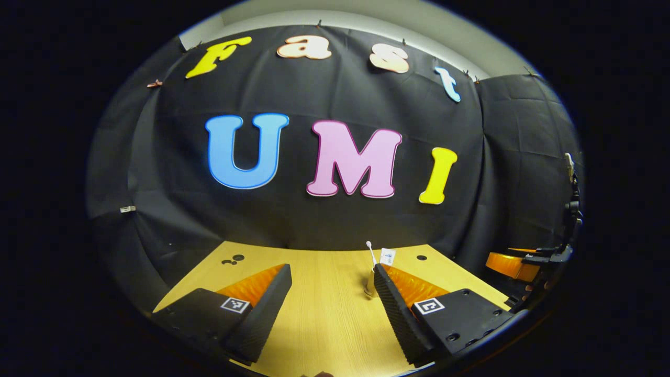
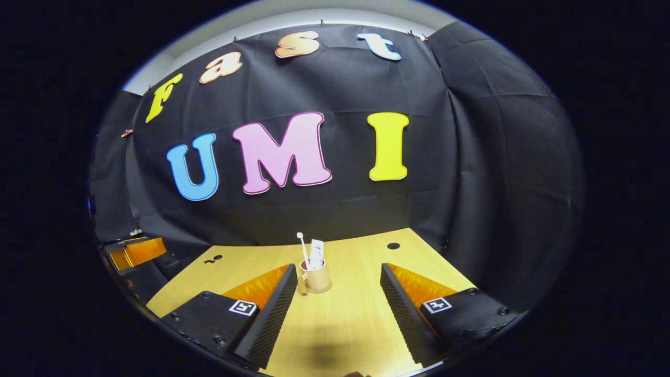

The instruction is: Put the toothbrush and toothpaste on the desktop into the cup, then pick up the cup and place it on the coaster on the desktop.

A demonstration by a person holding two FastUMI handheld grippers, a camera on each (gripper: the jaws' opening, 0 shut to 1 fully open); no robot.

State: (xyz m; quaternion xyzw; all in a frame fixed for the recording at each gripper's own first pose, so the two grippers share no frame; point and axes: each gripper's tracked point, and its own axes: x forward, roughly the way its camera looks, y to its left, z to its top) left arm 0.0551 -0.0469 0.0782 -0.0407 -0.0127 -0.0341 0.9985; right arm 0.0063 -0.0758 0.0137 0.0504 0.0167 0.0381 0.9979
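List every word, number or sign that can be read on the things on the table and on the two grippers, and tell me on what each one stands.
Toothpaste in the cup: printed label, too small to read.
Left gripper: a square black-and-white marker on each finger, a pattern, no words.
Right gripper: the same kind of tag, no words.
Nothing there can be read as text.

One cup (image 2: 317, 279), one toothbrush (image 2: 303, 249) and one toothpaste tube (image 2: 316, 252) stand on one counter (image 2: 345, 319).
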